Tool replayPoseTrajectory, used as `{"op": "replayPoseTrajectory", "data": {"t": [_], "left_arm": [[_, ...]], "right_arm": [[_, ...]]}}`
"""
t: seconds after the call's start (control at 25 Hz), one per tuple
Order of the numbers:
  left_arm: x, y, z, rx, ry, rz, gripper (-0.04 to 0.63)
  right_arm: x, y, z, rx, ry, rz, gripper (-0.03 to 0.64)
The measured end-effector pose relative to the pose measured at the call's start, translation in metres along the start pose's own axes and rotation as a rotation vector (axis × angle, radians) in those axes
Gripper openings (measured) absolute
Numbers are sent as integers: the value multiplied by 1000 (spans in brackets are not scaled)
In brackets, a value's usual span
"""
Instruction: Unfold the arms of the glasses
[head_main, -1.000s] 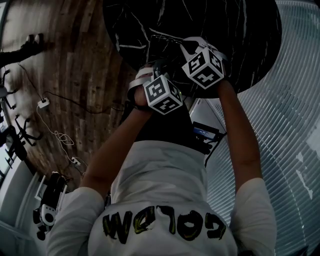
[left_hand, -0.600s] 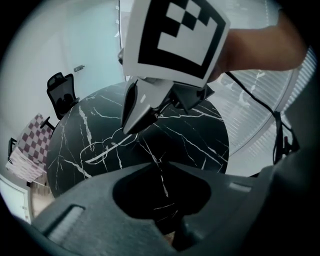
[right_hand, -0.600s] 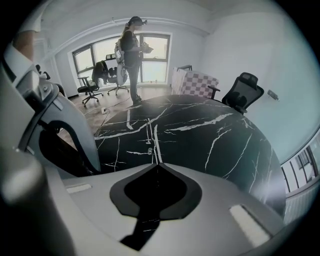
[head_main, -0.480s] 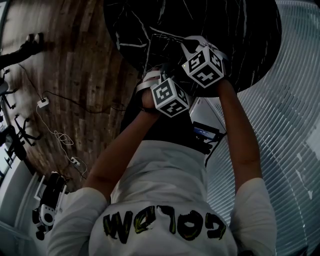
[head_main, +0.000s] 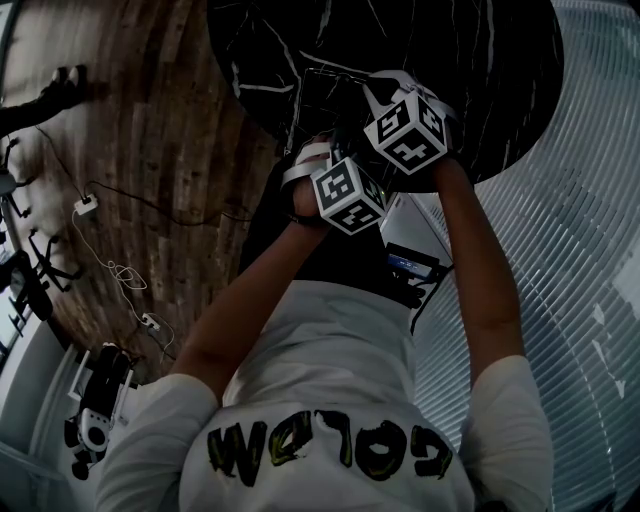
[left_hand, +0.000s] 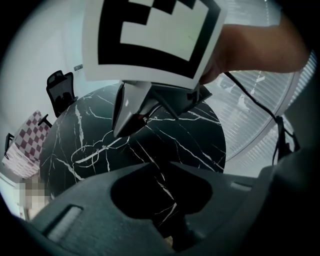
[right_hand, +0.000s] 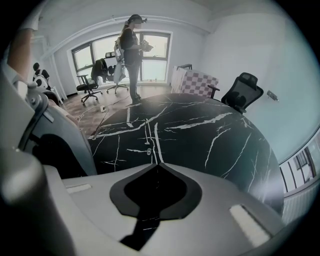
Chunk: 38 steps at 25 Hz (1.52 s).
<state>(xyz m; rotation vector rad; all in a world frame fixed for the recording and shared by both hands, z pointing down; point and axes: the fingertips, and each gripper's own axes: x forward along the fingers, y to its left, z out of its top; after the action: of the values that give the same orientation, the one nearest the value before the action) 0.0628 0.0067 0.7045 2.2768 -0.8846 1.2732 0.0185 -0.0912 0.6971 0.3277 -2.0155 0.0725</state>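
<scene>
Slippage is the main worry. The right gripper (right_hand: 156, 164) has its fingers pressed together on what looks like a thin wire of the glasses (right_hand: 149, 144), which stretch away just ahead of those fingertips. So slight a hold could let the frame twist or skid on the slick black marble table (right_hand: 215, 135). The left gripper (left_hand: 160, 165) has just been opening its fingers; they stand a little apart with only tabletop between them. A careless re-approach could knock the frame or bump the right gripper's fingers, which hang close ahead. The table's near rim seems to lie just behind both sets of fingers; ahead, open marble runs to the far rim.
</scene>
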Motion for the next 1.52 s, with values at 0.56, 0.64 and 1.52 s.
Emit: {"op": "replayPoseTrajectory", "data": {"t": [0.56, 0.64, 1.52], "left_arm": [[12, 1, -13, 33, -2, 8, 106], [11, 3, -12, 40, -9, 16, 112], [-183, 49, 85, -129, -388, 16, 139]], "right_arm": [[1, 9, -9, -124, -20, -30, 49], [-2, 9, -8, -124, -31, -38, 60], [-224, 4, 34, 396, -431, -239, 71]]}}
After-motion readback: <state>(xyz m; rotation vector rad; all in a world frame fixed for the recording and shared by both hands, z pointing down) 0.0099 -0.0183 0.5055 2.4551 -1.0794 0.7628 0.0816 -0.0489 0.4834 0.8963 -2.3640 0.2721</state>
